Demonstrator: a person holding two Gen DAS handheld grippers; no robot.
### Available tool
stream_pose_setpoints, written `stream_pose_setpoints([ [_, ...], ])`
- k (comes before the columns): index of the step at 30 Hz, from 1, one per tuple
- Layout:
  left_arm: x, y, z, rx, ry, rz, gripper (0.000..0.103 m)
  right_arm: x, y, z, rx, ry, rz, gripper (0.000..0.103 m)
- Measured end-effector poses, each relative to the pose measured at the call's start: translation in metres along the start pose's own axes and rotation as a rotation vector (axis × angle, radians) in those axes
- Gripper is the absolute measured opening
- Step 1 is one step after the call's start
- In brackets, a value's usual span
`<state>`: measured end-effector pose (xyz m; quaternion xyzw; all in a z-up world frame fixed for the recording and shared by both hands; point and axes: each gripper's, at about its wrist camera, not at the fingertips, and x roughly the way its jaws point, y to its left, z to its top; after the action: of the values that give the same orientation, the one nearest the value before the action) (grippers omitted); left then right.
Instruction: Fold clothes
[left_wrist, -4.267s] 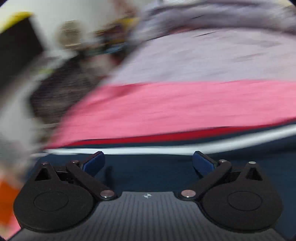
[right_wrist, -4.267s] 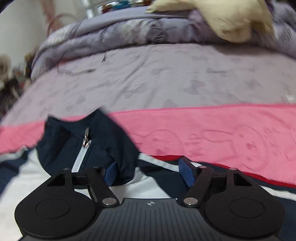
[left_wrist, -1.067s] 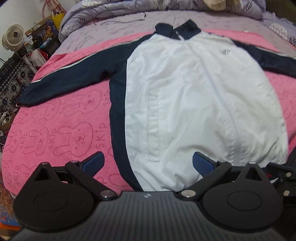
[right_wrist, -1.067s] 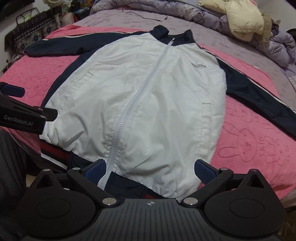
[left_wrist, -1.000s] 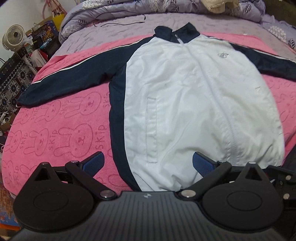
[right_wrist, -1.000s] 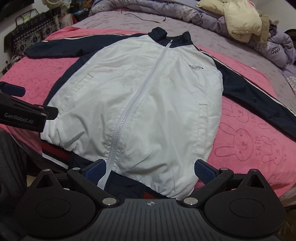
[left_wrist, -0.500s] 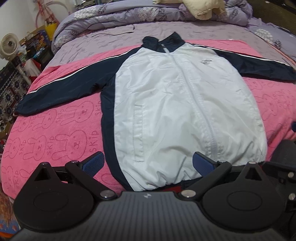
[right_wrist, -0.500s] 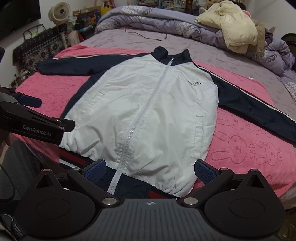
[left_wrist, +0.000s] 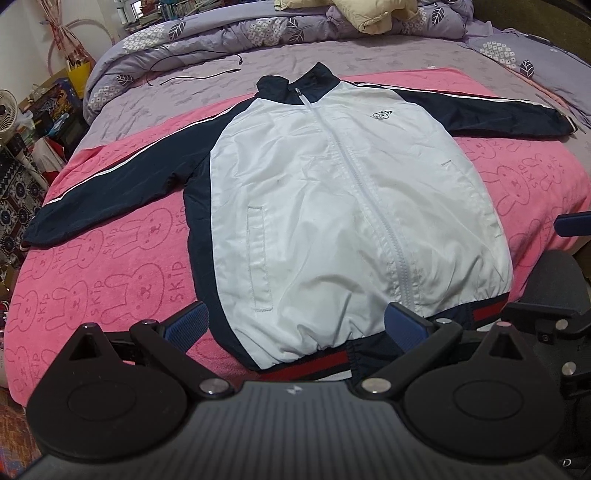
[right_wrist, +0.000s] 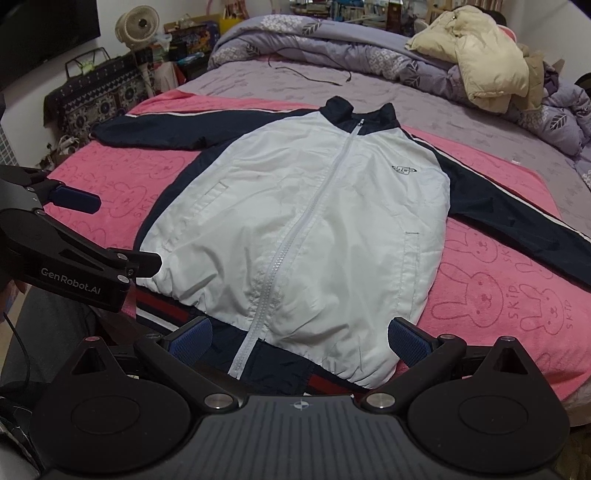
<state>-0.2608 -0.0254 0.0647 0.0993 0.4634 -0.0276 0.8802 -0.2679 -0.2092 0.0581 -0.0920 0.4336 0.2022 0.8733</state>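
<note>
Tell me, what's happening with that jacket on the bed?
A person holds a gripper in each hand, getting ready to fold the jacket. It lies zipped and flat on the pink towel, sleeves spread wide. The left gripper and the right gripper hover open near the hem, holding nothing.

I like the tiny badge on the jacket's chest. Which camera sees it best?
The right wrist view: the badge sits nearer the middle and looks sharper. In the left wrist view the badge is smaller and farther off.
</note>
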Motion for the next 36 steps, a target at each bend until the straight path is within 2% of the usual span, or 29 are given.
stream_pose_setpoints([
  [12,-0.013,-0.003,-0.003,0.041,-0.027,-0.003,0.103,-0.003,0.002,0.000,-0.029,-0.012,0.011,0.103],
  [36,0.001,0.002,-0.006,0.026,0.007,-0.027,0.103,0.001,0.001,0.002,-0.026,-0.004,0.001,0.103],
])
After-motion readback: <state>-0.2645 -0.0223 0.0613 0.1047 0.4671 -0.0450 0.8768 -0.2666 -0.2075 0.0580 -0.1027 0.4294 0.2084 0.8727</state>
